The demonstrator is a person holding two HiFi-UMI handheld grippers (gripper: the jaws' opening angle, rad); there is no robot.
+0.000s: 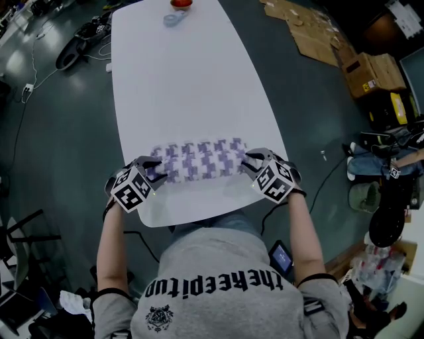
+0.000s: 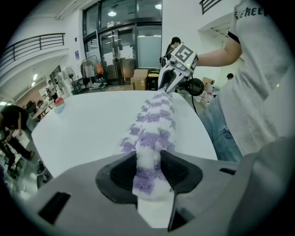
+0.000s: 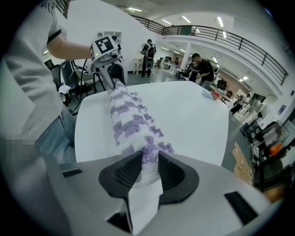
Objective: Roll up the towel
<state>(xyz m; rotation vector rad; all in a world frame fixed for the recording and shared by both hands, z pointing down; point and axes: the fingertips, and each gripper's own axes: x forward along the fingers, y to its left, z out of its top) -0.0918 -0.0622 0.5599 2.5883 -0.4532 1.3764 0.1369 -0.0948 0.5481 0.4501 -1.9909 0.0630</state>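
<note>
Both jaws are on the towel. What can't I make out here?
Head view: both ends of the towel, covered by the left gripper and right gripper.
Gripper views: how many layers the towel has; it is bunched, and each gripper's body hides its near end.
Head view: the red object at the table far end, cut off by the top edge; the pale blue item beside it, too small to identify.
</note>
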